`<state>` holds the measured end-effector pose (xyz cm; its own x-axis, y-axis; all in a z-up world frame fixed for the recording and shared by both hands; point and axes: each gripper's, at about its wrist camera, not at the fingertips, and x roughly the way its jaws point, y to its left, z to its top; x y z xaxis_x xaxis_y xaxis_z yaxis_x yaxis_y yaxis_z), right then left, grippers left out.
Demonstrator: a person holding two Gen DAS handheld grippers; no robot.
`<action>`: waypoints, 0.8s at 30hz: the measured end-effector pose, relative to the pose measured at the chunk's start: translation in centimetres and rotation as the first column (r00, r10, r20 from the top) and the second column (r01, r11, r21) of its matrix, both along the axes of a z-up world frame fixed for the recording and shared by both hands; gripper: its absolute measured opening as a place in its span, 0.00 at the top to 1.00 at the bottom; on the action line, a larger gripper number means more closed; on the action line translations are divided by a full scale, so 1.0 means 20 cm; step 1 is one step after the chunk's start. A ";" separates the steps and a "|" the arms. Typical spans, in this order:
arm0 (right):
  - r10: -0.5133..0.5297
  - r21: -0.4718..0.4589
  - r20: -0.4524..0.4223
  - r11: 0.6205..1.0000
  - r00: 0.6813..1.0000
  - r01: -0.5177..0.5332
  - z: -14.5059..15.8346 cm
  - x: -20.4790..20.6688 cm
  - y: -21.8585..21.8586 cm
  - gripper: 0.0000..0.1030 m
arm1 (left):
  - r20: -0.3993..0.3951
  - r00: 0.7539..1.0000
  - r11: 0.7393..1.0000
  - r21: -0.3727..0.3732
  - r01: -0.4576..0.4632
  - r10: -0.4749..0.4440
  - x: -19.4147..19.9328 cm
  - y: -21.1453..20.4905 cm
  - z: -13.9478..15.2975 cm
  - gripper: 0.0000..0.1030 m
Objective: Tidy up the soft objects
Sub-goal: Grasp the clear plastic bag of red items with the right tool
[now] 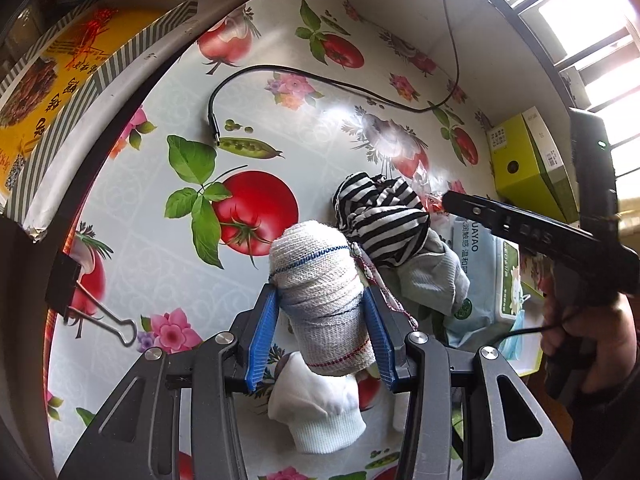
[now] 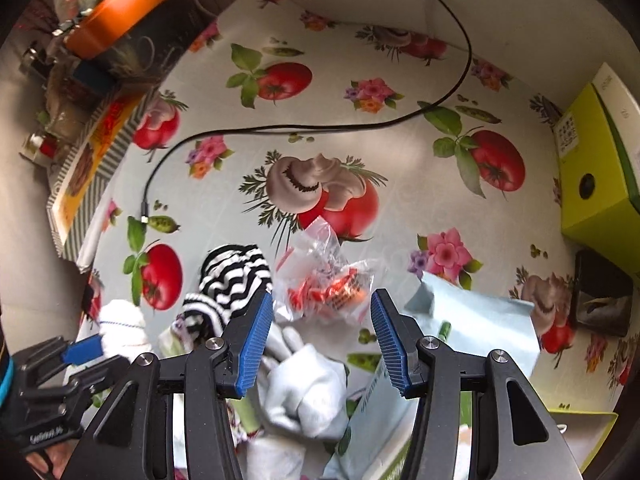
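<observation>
A: While the left gripper [image 1: 324, 312] points down over the bench [image 1: 140, 220], where's the rolled cloth [image 1: 320, 280]?
B: Between its jaws, pads on both sides, gripped, lifted off the cover.
A: Right gripper [image 2: 322, 334]?
B: Jaws wide, nothing in them; clear bag w/ orange bits [image 2: 324, 284] just beyond.
A: Clutter?
B: Striped sock [image 1: 384, 216], pale socks [image 2: 308, 392], wipes pack [image 1: 476, 276], black cable [image 1: 320, 80].
A: Cloth's look?
B: White weave, blue & red lines.

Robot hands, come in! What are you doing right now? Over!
Left gripper clamps rolled white cloth. Right gripper jaws open over clear bag. Striped sock crowds alongside.
</observation>
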<state>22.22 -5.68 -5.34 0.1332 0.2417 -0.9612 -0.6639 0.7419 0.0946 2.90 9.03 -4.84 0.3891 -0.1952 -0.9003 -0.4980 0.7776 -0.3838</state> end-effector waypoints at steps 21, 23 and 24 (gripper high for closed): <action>0.072 -0.031 0.059 0.997 0.996 -0.070 0.08 0.02 0.06 0.84 | 0.020 1.000 1.000 0.019 0.004 -0.004 0.00 -0.02 0.05 0.57; 0.078 -0.003 0.083 0.997 0.993 -0.078 0.17 -0.02 0.02 0.84 | 0.028 1.000 1.000 0.025 0.007 -0.008 0.00 -0.03 0.07 0.57; 0.078 0.011 0.091 0.997 0.993 -0.080 0.20 -0.03 0.01 0.84 | 0.032 0.999 1.000 0.028 0.009 -0.010 -0.01 -0.04 0.09 0.57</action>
<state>21.59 -5.57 -1.30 0.1994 0.2687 -0.9424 -0.7266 0.6858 0.0418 2.77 8.22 -3.08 0.4165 -0.1737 -0.8924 -0.4781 0.7930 -0.3775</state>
